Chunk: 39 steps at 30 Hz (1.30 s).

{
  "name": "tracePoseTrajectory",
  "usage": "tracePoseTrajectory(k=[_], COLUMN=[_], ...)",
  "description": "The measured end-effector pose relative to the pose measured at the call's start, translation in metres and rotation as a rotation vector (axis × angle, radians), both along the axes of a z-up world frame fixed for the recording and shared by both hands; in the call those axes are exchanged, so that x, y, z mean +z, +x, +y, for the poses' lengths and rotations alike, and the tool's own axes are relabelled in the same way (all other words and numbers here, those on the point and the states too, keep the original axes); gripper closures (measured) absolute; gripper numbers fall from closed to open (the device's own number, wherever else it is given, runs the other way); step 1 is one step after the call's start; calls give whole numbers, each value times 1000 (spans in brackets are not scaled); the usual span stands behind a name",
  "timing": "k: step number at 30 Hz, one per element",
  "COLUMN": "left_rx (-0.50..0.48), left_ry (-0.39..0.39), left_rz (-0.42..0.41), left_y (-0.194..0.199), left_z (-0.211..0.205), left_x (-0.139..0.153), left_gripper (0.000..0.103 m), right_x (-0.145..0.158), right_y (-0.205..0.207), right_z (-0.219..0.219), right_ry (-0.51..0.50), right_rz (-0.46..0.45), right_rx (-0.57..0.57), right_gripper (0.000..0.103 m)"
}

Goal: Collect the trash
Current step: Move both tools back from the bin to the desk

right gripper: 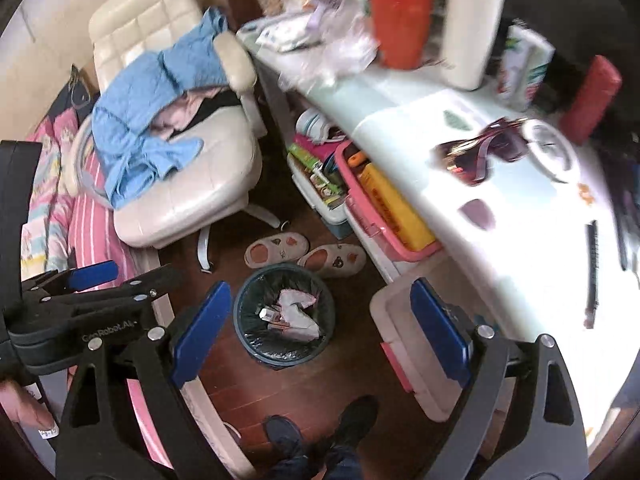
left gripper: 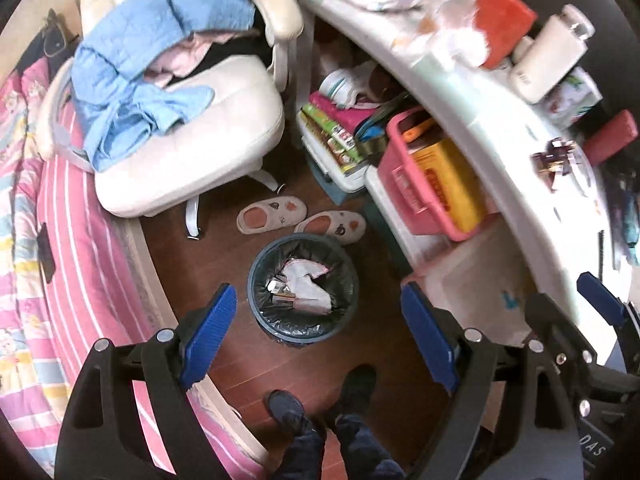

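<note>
Trash bin lined with black bag on wood floor, crumpled paper inside, left gripper and right gripper both spread wide, empty, slippers just beyond.

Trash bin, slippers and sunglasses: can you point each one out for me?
Trash bin (left gripper: 303, 330), left wrist view, on its front rim.
Slippers (right gripper: 276, 249), right wrist view, on the left slipper's strap.
Sunglasses (right gripper: 478, 152), right wrist view, on the dark lens.
</note>
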<state>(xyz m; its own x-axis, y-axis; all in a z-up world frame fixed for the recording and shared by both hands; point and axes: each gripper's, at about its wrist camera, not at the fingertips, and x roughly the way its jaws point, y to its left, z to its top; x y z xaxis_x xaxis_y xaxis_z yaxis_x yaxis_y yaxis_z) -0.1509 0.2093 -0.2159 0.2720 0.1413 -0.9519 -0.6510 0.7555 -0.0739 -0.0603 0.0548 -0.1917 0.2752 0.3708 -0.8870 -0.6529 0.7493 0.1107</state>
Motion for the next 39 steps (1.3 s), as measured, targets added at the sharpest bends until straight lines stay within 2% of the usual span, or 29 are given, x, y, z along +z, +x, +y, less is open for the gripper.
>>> tracePoseTrajectory(k=[7, 15, 22, 28, 39], left_rx=[-60, -141, -218, -275, -371], left_ry=[21, 35, 39, 32, 9], left_rz=[-21, -52, -81, -100, -102], left_y=[-3, -1, 7, 17, 47], left_z=[-39, -85, -114, -132, -173], left_x=[70, 111, 128, 135, 125], left_gripper=[20, 19, 19, 19, 19], right_x=[61, 113, 129, 136, 134], right_y=[-11, -18, -19, -19, 0], right_z=[-38, -87, -127, -151, -208], right_ry=[24, 48, 46, 21, 17], right_rz=[-23, -74, -102, -125, -131], right_rx=[-50, -126, -217, -271, -393], right_gripper=[12, 11, 5, 5, 5])
